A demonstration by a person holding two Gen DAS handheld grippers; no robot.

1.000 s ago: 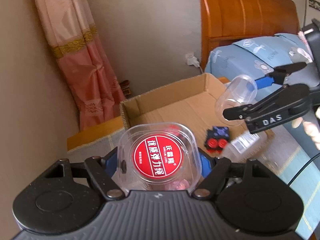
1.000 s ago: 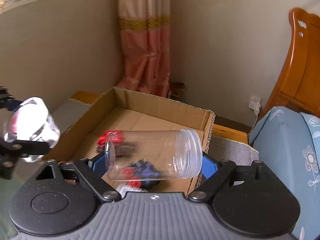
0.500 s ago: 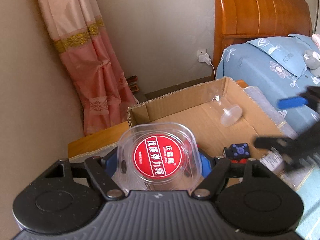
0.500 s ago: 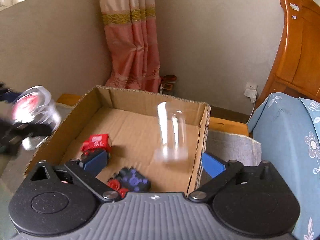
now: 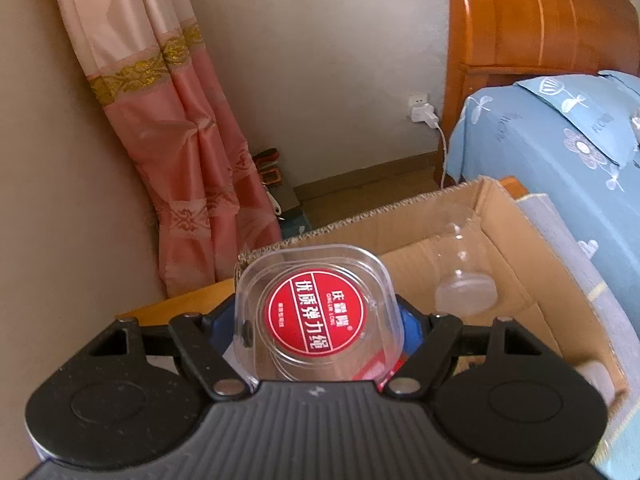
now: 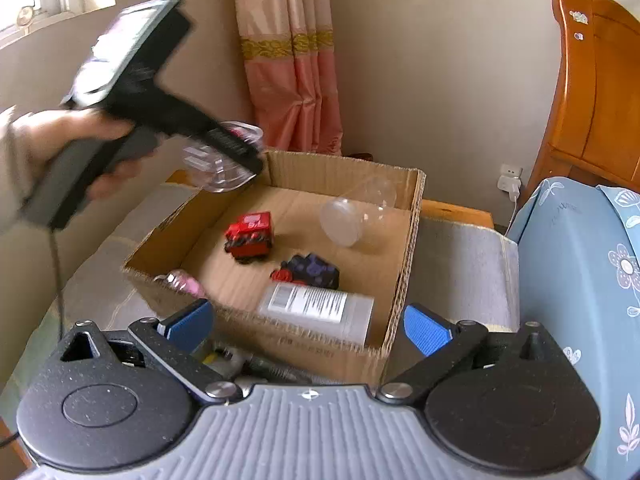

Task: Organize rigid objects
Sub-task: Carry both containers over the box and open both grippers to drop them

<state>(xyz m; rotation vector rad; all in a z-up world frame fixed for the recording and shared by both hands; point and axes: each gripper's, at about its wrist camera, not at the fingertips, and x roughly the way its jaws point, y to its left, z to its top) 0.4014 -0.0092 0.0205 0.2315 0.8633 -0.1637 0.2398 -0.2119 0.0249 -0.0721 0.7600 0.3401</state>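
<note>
My left gripper (image 5: 316, 320) is shut on a clear plastic box with a red round label (image 5: 314, 316). In the right wrist view it (image 6: 224, 160) hangs over the left rim of the cardboard box (image 6: 412, 216). My right gripper (image 6: 308, 324) is open and empty, just in front of the box's near wall. A clear plastic jar (image 6: 352, 216) lies on its side at the back of the box; it also shows in the left wrist view (image 5: 464, 280).
Inside the box lie a red toy block (image 6: 250, 236), a dark purple toy (image 6: 310, 270), a white labelled bottle (image 6: 316, 310) and a pink item (image 6: 184, 282). A blue floral bedcover (image 6: 580, 280) is at the right, a pink curtain (image 6: 296, 80) behind.
My right gripper let go of the clear jar, which dropped into the box and settled on its side. The right gripper drew back. The left gripper carried the labelled box over the box's left rim.
</note>
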